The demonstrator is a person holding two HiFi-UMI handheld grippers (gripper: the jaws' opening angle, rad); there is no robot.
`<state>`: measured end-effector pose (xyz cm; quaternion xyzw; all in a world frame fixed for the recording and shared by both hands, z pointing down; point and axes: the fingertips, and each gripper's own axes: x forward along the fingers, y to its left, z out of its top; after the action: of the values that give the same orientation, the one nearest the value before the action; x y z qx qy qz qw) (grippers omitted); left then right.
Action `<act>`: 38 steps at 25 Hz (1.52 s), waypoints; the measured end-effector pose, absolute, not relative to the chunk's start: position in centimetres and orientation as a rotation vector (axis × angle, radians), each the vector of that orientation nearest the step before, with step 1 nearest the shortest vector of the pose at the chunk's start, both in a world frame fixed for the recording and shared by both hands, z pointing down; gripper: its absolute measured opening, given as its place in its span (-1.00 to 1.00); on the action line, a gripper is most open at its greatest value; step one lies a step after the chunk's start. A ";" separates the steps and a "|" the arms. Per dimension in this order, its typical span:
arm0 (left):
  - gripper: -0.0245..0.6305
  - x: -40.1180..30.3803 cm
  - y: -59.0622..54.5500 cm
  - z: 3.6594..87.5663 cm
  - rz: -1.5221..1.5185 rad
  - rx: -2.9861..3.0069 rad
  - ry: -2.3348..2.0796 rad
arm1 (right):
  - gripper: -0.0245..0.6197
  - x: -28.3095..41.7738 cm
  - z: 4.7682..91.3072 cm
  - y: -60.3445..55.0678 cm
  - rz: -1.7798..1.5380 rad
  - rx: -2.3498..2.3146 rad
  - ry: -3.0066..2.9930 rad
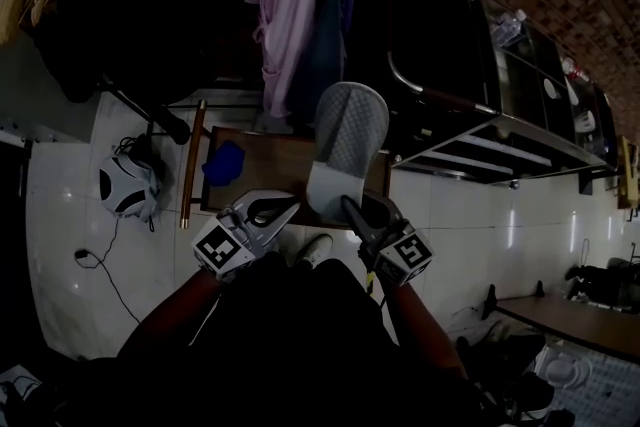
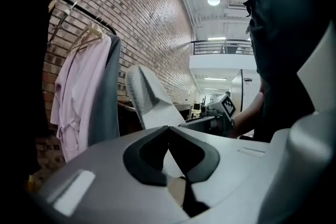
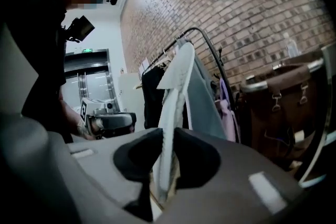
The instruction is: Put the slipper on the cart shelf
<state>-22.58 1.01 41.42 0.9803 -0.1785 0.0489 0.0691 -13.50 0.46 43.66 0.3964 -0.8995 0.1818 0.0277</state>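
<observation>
- The right hand-held gripper (image 1: 350, 207) is clamping down on the slipper (image 1: 345, 145). In its own view the jaws are squeezing the thin edge of the sole, so that grip is looking solid.
- The left hand-held gripper (image 1: 285, 207) is sitting almost fully closed at the slipper's other lower corner. Slipper fabric is showing between its pads, so I'm reading it as pinching too, though only by a sliver.
- The slipper is hanging in the air over the wooden bench (image 1: 255, 185), not resting on anything. Its long axis is pointing away from the person, with the heel end at the jaws and the rounded toe sticking up and out toward the hanging clothes (image 1: 285, 5).
- What matters for the next move is that the cart shelf (image 1: 500, 140) is lying off to the right of the slipper, well apart from it. That's putting the right arm on the nearer side.
- So I'm guessing the right side is leading the carry across, with the toe going in first. The left grip is looking like the one that could slip off on the way.
</observation>
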 end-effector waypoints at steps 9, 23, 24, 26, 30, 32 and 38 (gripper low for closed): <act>-0.92 -22.5 0.4 40.1 0.088 2.911 -0.551 | -0.70 -13.6 40.1 0.3 0.400 1.274 -2.834; -0.92 -22.0 1.1 40.7 0.179 2.947 -0.540 | -0.70 -12.8 39.7 0.0 0.413 1.341 -2.824; -0.92 -22.1 0.9 40.9 0.192 2.945 -0.552 | -0.70 -12.8 39.7 0.0 0.413 1.343 -2.825; -0.93 -22.3 0.6 41.2 0.191 2.939 -0.576 | -0.70 -12.9 39.6 0.0 0.409 1.342 -2.828; -0.92 -23.1 0.5 41.7 0.125 2.907 -0.583 | -0.70 -13.0 39.8 0.2 0.412 1.343 -2.823; -0.92 -23.0 0.6 41.7 0.108 2.894 -0.563 | -0.70 -13.0 40.0 0.4 0.421 1.348 -2.814; -0.92 -22.6 0.8 42.0 0.093 2.906 -0.496 | -0.70 -13.2 40.0 0.7 0.431 1.385 -2.789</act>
<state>-22.64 0.78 41.98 0.9807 -0.1675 0.0313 0.0959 -13.18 0.72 40.04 0.4405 -0.8872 0.1371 -0.0011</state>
